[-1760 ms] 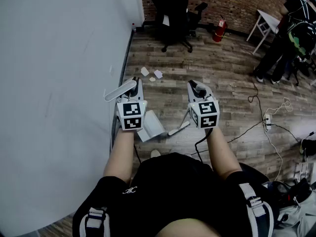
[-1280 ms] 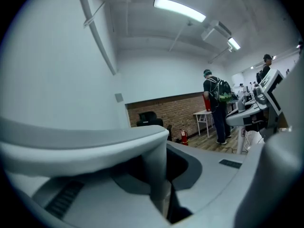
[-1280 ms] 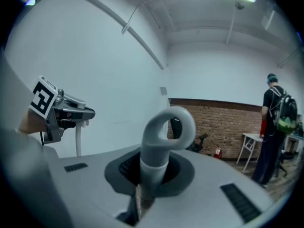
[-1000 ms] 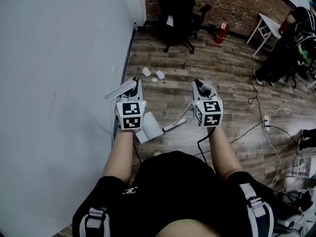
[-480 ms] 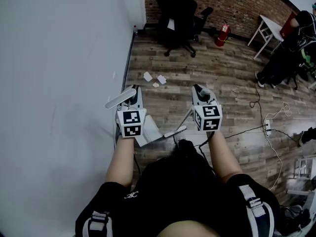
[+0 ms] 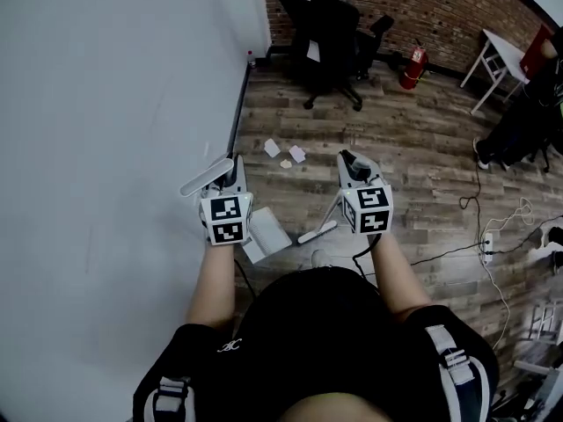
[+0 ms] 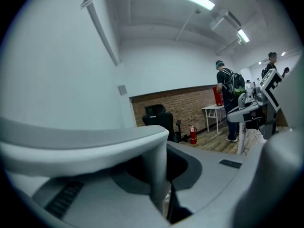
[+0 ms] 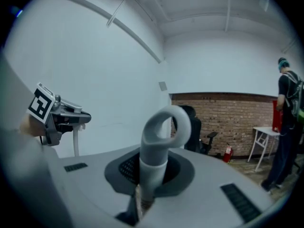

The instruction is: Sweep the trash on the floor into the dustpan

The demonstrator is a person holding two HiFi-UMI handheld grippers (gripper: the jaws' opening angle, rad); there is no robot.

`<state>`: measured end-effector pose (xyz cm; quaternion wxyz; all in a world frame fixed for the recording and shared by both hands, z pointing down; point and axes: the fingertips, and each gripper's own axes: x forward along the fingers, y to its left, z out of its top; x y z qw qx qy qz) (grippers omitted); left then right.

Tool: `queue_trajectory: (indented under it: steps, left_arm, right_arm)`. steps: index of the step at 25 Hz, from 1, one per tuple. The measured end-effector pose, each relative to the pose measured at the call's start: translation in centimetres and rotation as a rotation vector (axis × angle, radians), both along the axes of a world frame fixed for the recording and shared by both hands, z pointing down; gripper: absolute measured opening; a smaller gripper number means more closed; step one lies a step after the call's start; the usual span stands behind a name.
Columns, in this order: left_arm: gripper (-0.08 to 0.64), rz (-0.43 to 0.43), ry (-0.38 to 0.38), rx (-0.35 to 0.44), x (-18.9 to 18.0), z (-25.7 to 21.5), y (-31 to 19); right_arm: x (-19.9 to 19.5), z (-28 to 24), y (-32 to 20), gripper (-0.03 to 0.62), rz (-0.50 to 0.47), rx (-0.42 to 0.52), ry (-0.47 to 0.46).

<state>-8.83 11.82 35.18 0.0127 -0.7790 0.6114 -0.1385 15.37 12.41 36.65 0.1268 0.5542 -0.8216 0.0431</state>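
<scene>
Gripping dustpan (image 6: pixel 266 233) left, broom (image 6: pixel 318 231) right.

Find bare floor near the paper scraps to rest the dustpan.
Free: wood planks between the white paper scraps and the white plastic dustpan, and right of the scraps up to the black cables. Crowded: the black office chair beyond, grey broom beside the dustpan.

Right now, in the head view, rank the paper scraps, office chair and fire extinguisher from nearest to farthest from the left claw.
1. Paper scraps, on the floor just ahead of the left claw.
2. Office chair, at the brick wall.
3. Fire extinguisher, farther right.
</scene>
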Motion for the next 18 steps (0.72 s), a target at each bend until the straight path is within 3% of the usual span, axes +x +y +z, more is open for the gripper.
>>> queue_trajectory:
  steps: [11, 18]
  left_arm:
    - [0.040, -0.097, 0.027, 0.062, 2.5, -3.1, -8.9]
    - [0.040, -0.131, 0.027, 0.061, 2.2, -3.9, -13.2]
  right_arm:
    - [3.4, -0.4, -9.6, 0.032, -0.123, -0.010, 0.023]
    - [5.2, -0.7, -14.6, 0.032, -0.106, -0.006, 0.024]
